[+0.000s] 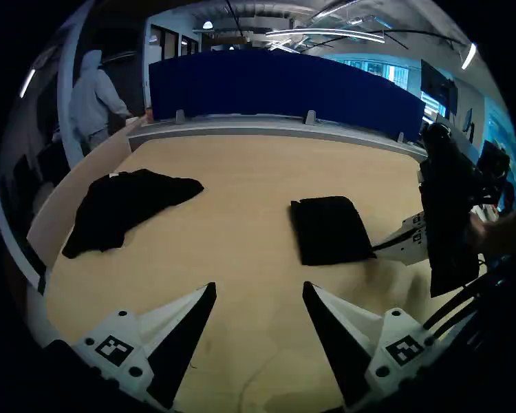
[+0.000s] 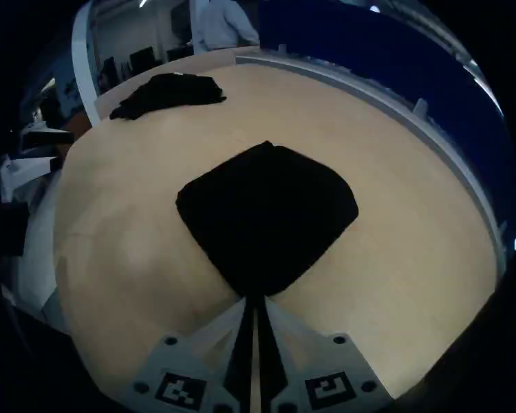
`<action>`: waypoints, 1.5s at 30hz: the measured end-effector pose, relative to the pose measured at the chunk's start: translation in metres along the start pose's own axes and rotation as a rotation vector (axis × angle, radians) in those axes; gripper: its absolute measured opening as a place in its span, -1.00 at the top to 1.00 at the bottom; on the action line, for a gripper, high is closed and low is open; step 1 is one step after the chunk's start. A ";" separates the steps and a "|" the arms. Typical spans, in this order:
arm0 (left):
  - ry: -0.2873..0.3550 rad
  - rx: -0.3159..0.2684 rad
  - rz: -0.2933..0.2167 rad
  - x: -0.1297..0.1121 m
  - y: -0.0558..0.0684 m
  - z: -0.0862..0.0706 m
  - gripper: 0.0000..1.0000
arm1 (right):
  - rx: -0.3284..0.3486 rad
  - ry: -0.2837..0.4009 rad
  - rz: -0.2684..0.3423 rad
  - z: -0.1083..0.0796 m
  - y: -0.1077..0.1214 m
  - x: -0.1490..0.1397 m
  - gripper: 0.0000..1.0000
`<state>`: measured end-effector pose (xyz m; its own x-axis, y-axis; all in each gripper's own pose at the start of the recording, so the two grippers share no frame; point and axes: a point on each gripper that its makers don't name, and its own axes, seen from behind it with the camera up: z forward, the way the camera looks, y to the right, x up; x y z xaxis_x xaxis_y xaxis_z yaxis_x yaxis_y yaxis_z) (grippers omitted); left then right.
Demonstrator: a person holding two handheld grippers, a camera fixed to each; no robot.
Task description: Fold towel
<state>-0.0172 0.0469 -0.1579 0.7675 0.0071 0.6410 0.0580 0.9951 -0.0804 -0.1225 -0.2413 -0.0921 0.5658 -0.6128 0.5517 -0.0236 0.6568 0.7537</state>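
Where right hand-held gripper [image 2: 256,303] nips its corner, towel [image 2: 268,213] lies ahead.

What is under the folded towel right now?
Bare table shows all around the folded towel; its folds hide whatever lies beneath. The right hand-held gripper meets its near edge, fingertips together.

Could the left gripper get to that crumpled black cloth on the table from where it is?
Probably yes: the left gripper is open, and only bare table lies between it and the crumpled black cloth, with nothing in the way.
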 end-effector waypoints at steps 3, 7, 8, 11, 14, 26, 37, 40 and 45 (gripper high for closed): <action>0.000 0.001 0.001 0.000 0.000 0.000 -0.87 | -0.003 0.009 -0.007 -0.002 0.001 0.002 0.94; -0.001 0.001 0.003 0.000 0.000 0.001 -0.87 | -0.009 0.023 -0.014 -0.005 0.002 0.007 0.94; -0.001 0.001 0.004 0.000 0.000 0.002 -0.87 | -0.011 0.028 -0.016 -0.006 0.003 0.010 0.94; 0.000 0.000 0.007 0.002 0.000 0.001 -0.87 | -0.016 0.050 -0.023 -0.013 0.004 0.020 0.94; 0.002 -0.002 0.010 0.005 0.000 0.000 -0.87 | -0.024 0.077 -0.034 -0.022 0.007 0.034 0.95; 0.023 -0.008 0.028 0.019 -0.002 0.000 -0.87 | -0.070 0.239 -0.093 -0.076 0.021 0.120 0.95; 0.046 -0.023 0.044 0.035 0.001 0.000 -0.87 | -0.101 0.343 -0.126 -0.124 0.028 0.176 0.95; 0.050 -0.027 0.047 0.038 0.002 0.000 -0.87 | -0.112 0.360 -0.123 -0.133 0.031 0.184 0.95; 0.054 -0.034 0.051 0.043 0.003 0.002 -0.87 | -0.129 0.377 -0.108 -0.143 0.040 0.188 0.95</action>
<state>0.0148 0.0504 -0.1295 0.8032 0.0516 0.5935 0.0386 0.9896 -0.1383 0.1008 -0.2681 -0.0093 0.8226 -0.4926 0.2842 0.1424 0.6623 0.7356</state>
